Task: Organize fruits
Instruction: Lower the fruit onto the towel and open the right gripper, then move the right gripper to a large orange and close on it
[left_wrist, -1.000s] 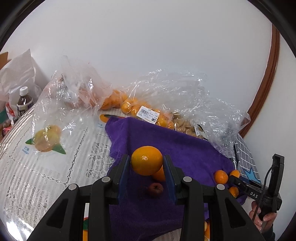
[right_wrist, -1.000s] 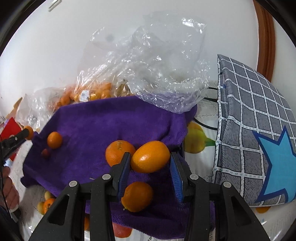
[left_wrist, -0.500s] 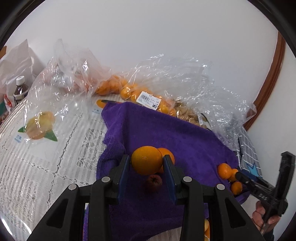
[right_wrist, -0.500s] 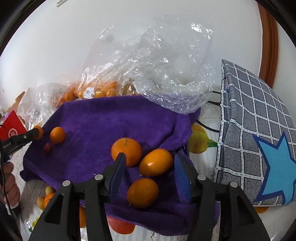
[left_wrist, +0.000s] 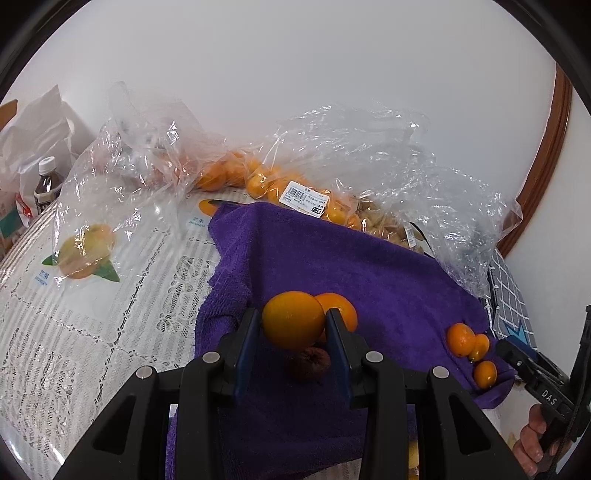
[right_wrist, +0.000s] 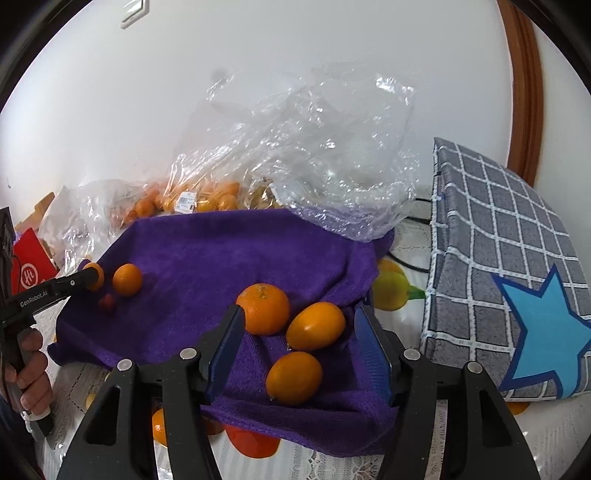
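Sorting: oranges are grouped on the purple towel (left_wrist: 332, 266), likely so they don't roll.
Left gripper (left_wrist: 293, 332): clamped on an orange (left_wrist: 293, 319), held above a small dark fruit (left_wrist: 310, 363); a second orange (left_wrist: 341, 308) sits just behind, at 1 o'clock.
Bags (left_wrist: 258, 177): more fruit waits at 12 o'clock.
Right gripper (right_wrist: 299, 339): spread wide, gripping nothing; three oranges (right_wrist: 316, 325) lie loose between its fingers.
Cushion (right_wrist: 517, 258): at 3 o'clock.
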